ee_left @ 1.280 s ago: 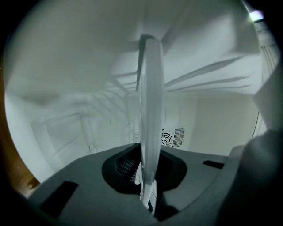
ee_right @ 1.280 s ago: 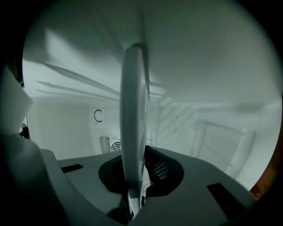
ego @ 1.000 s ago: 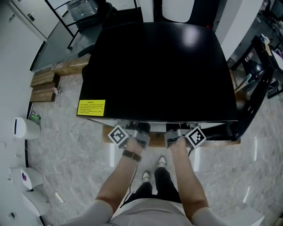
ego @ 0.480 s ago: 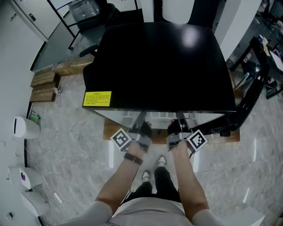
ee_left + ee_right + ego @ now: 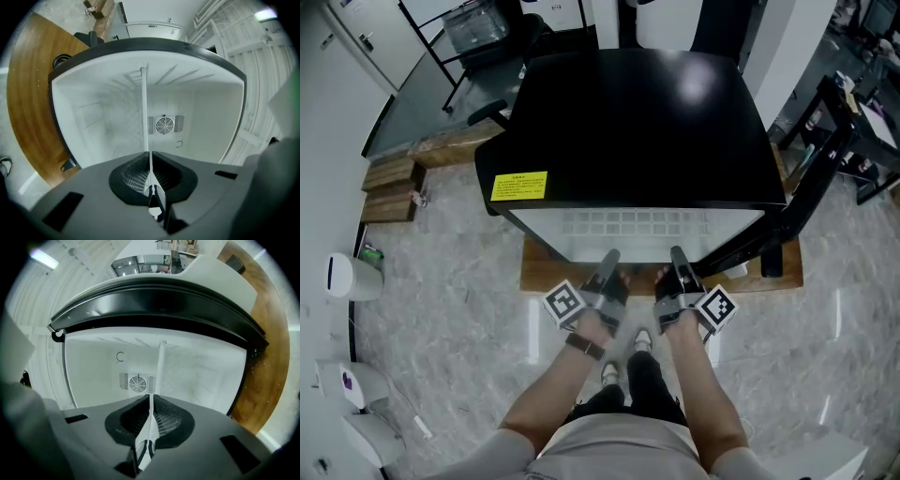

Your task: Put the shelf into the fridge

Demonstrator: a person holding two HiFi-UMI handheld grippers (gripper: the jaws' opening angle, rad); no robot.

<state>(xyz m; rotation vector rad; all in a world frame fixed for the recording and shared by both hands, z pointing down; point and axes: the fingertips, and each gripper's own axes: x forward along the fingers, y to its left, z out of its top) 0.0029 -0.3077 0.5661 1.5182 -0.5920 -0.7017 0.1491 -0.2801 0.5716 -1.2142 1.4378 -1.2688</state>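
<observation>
A black-topped fridge stands open before me, its white inside showing in both gripper views. The clear shelf lies flat at the fridge's mouth, its near edge toward me. My left gripper is shut on the shelf's near edge left of centre, and my right gripper is shut on it right of centre. In the left gripper view the shelf is a thin edge-on white strip running from the gripper into the cavity. The right gripper view shows the same strip of shelf clamped by the gripper.
The fridge door hangs open to the right. The fridge rests on a wooden platform on a marble floor. A fan vent sits in the back wall. Wooden blocks and a white bin lie at the left.
Both grippers have drawn back toward me from under the fridge's front edge, and more of the shelf now shows in front of the fridge top.
</observation>
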